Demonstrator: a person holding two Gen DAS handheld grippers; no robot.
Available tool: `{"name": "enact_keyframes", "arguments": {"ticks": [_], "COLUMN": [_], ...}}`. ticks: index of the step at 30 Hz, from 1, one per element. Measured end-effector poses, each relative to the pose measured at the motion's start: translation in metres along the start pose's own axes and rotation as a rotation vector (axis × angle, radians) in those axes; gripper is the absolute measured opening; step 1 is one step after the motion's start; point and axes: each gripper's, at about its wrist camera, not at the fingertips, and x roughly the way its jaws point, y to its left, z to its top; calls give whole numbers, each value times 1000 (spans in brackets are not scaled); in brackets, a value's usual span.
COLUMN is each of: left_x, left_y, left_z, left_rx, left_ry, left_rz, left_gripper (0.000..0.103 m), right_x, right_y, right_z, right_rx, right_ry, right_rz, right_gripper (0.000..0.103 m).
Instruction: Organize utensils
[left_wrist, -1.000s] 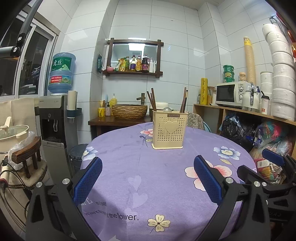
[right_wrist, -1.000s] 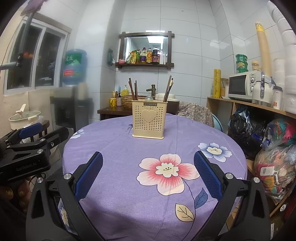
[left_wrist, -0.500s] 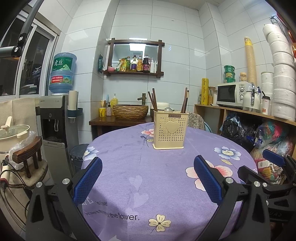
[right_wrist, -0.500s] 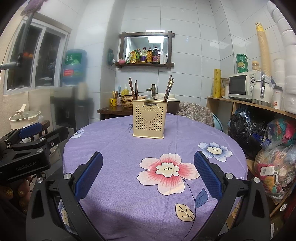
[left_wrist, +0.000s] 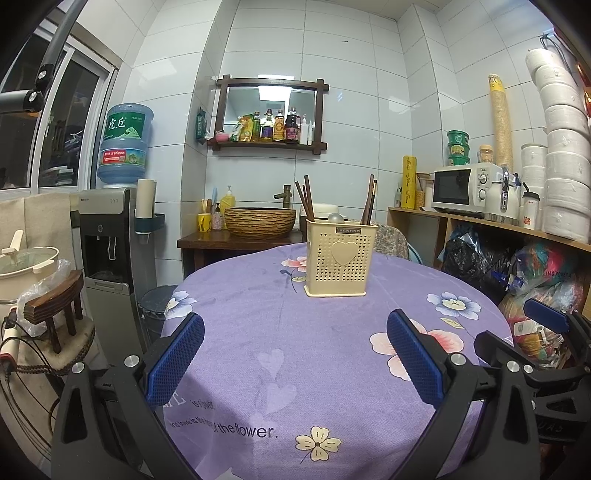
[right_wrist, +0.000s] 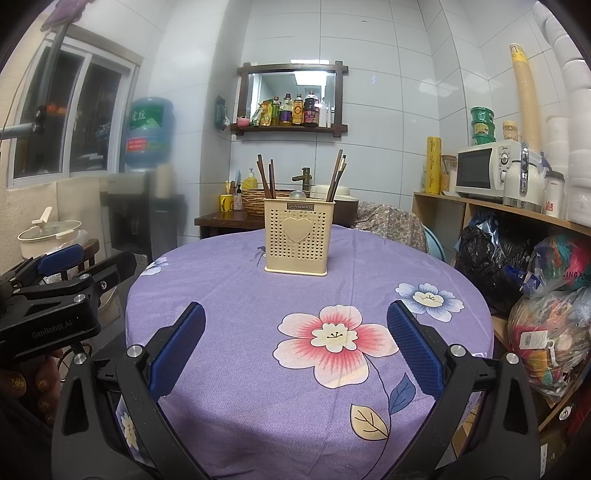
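Observation:
A cream perforated utensil holder (left_wrist: 338, 263) with a heart on its front stands upright on the far half of the round purple table (left_wrist: 258, 332); it also shows in the right wrist view (right_wrist: 297, 240). Dark chopsticks (left_wrist: 306, 199) and a round metal utensil end (left_wrist: 335, 217) stick out of it. My left gripper (left_wrist: 295, 354) is open and empty, low over the near table edge. My right gripper (right_wrist: 295, 343) is open and empty, over the big pink flower (right_wrist: 332, 338). Each gripper is well short of the holder.
A water dispenser (left_wrist: 107, 236) and a stool (left_wrist: 55, 306) stand left of the table. Shelves with a microwave (left_wrist: 467, 190), paper rolls and bags (right_wrist: 546, 332) run along the right. A side table with a woven basin (left_wrist: 260, 221) stands behind.
Both views have barely shifted; the holder sits a touch lower in the left wrist view. Both grippers stay open and empty.

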Motion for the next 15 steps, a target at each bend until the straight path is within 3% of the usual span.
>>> {"name": "enact_keyframes", "arguments": {"ticks": [15], "left_x": [1], "left_y": [-1], "left_z": [-1], "left_rx": [-11], "left_ry": [13], "left_rz": [-13], "left_gripper": [98], "right_x": [0], "right_y": [0], "right_z": [0], "right_rx": [1], "right_ry": [1], "right_rz": [-1], "right_gripper": [97]}}
